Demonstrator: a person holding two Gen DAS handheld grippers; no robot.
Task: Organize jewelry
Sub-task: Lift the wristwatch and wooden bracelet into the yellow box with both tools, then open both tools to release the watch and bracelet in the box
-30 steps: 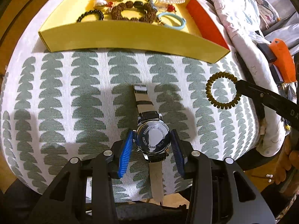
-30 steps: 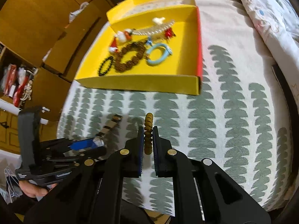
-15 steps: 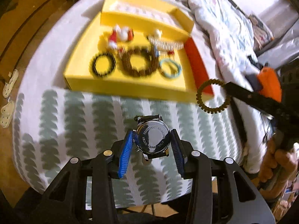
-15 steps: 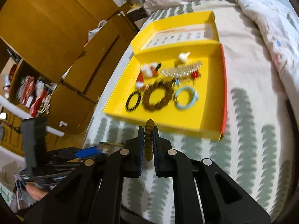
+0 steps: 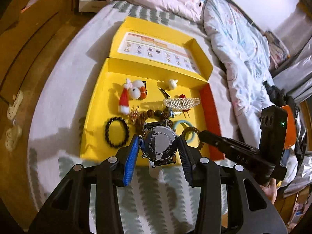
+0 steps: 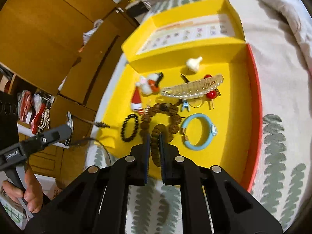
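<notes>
My left gripper (image 5: pixel 159 152) is shut on a steel wristwatch (image 5: pixel 159 145), case back up, held in the air over the near edge of the open yellow box (image 5: pixel 97 117). My right gripper (image 6: pixel 155 148) is shut on a brown wooden bead bracelet (image 6: pixel 156 136), held edge-on above the box's near part; that bracelet also shows in the left wrist view (image 5: pixel 192 131) at the tip of the right gripper. In the box lie a black bead bracelet (image 6: pixel 129 126), a large brown bead bracelet (image 6: pixel 171 115), a light blue bangle (image 6: pixel 200 131), a pearl hair clip (image 6: pixel 192 89) and small charms.
The box (image 6: pixel 253 97) sits on a bed with a white cover printed with green leaves (image 6: pixel 276 148); its lid lies open behind. A rumpled quilt (image 5: pixel 234 39) lies to the right. Wooden cabinets (image 6: pixel 48 29) stand left of the bed.
Both grippers have moved forward and higher, from above the cover to above the box, each still holding its piece. The box now appears nearer and more from above.
</notes>
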